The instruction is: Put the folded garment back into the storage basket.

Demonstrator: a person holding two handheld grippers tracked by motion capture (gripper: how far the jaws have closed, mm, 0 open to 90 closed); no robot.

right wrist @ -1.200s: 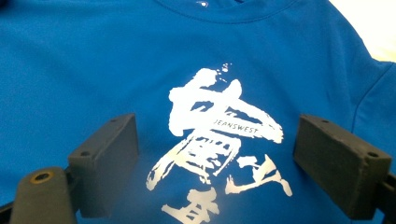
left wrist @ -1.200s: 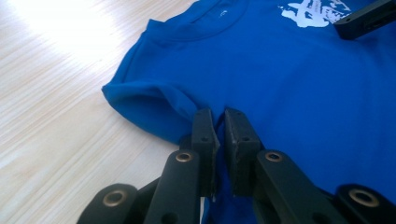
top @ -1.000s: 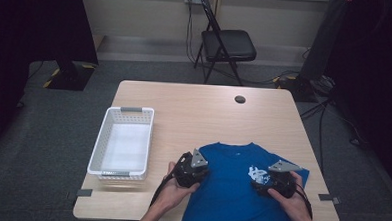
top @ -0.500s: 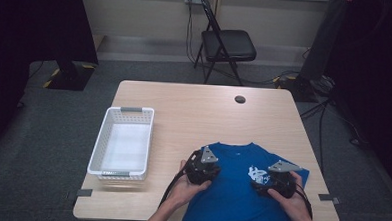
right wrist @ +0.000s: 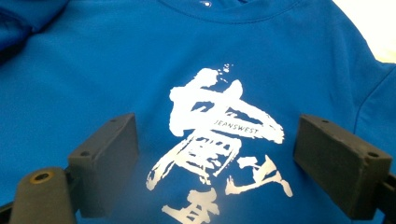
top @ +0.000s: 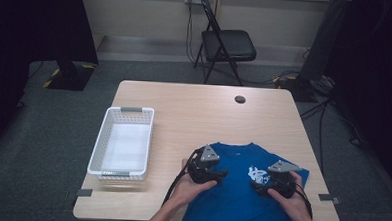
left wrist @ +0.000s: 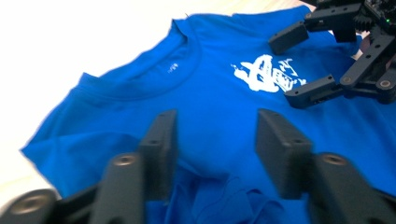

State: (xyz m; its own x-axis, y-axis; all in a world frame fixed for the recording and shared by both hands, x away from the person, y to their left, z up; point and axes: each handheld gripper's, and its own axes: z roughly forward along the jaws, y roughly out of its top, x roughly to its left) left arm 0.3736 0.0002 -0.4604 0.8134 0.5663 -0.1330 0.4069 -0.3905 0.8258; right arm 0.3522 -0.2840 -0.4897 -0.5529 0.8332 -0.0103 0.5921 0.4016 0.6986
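Hovering over the blue T-shirt [top: 240, 187], both grippers' fingers [left wrist: 161, 149] stand apart.

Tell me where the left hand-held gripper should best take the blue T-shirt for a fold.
Probably the sleeve edge of the blue T-shirt nearest the left hand-held gripper, approached from that outer side: the shirt lies flat, and only an edge offers cloth for the open jaws to pinch.

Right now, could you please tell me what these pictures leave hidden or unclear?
- Blue T-shirt: hem cut off by the high view's bottom edge.
- Shirt under the left claw: rumpled fold, blurred in the left gripper view.
- White print: lower part cut off in the right gripper view.
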